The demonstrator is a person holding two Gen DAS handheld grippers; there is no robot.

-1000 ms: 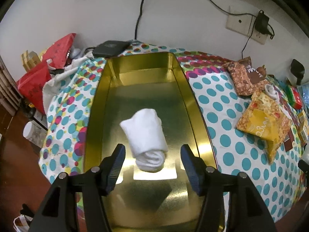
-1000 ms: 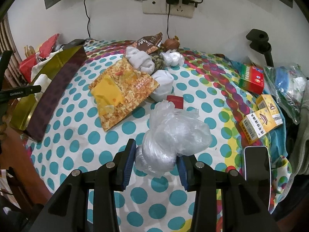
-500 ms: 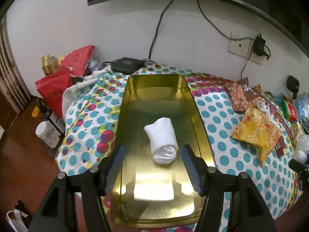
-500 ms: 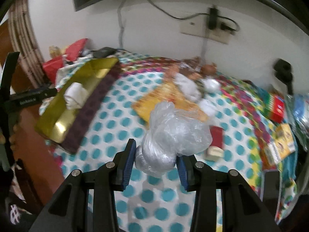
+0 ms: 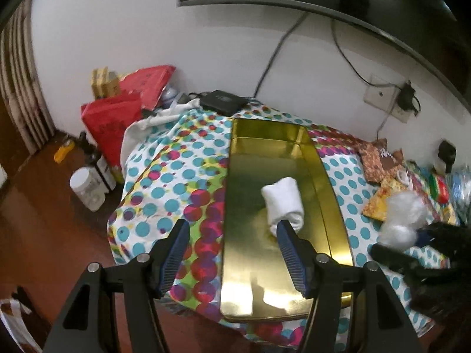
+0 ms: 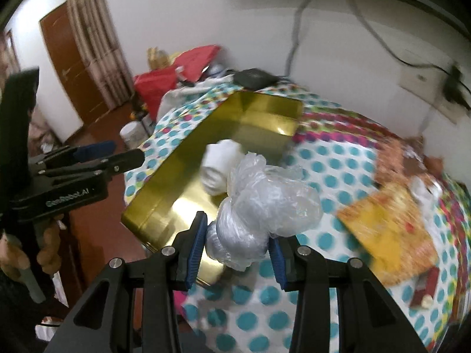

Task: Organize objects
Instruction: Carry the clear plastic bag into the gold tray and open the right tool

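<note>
Right wrist view: the right gripper (image 6: 235,242) has its jaws closed narrowly on a crumpled clear plastic bag (image 6: 265,206), held above the near end of the long gold metal tin (image 6: 164,176). A rolled white cloth (image 5: 284,203) lies inside the tin. The left gripper (image 5: 231,250) stands wide apart and empty, over the tin's edge and the polka-dot tablecloth (image 5: 164,188).

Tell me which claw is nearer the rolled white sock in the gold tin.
Left. The open left claw hangs empty just short of the sock; the right claw, gripping a plastic bag bundle, approaches from the side.
</note>
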